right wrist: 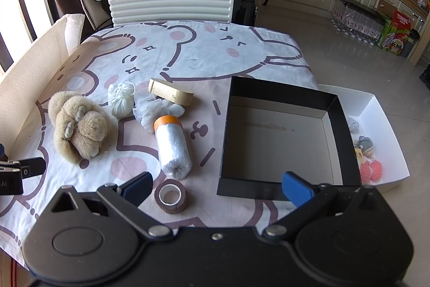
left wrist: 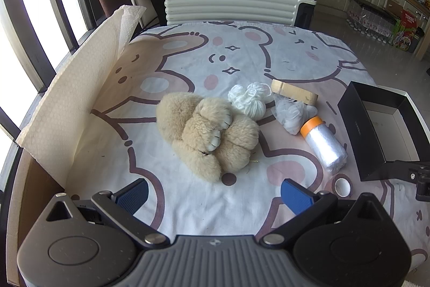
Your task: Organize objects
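Hovering over the surface (left wrist: 188, 195), both grippers, left (left wrist: 214, 192) and right (right wrist: 217, 187), keep jaws wide and empty; plush toy (left wrist: 207, 136) lies ahead, black box (right wrist: 279, 136) sits right.

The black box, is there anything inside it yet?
Empty. The black box shows only its bare pale floor; the toys lie outside it on the cloth.

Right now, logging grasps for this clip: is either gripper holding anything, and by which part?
Nothing is held. The left gripper and right gripper are both open and empty above the table.
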{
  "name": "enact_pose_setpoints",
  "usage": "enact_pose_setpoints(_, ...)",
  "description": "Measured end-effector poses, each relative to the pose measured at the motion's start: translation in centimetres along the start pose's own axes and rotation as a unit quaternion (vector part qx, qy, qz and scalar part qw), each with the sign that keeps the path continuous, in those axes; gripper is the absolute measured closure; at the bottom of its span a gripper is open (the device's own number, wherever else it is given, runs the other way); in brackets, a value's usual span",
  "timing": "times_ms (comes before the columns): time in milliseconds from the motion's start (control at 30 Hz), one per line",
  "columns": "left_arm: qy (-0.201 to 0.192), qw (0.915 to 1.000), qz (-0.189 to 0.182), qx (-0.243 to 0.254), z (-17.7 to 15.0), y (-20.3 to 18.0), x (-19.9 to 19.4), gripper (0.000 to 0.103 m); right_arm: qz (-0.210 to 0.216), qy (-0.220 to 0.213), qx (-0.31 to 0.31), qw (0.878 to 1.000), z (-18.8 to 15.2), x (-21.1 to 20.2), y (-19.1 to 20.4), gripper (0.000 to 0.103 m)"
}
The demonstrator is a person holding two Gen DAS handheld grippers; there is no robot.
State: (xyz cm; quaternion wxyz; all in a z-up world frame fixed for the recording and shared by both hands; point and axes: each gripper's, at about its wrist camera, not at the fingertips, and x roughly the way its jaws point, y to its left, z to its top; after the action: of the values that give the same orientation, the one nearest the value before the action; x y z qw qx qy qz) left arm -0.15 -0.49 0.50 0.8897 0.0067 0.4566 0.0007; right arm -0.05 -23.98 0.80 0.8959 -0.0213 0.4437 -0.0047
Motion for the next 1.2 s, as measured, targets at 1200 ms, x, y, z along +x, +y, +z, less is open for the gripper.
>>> enact_pose_setpoints(1200,0.000,1.0000,0.001,0.001,-0.12,-0.04,0.06,0.000,-0.001,0.001,0.001,1.000,-0.01,0.04,-0.02,0.000)
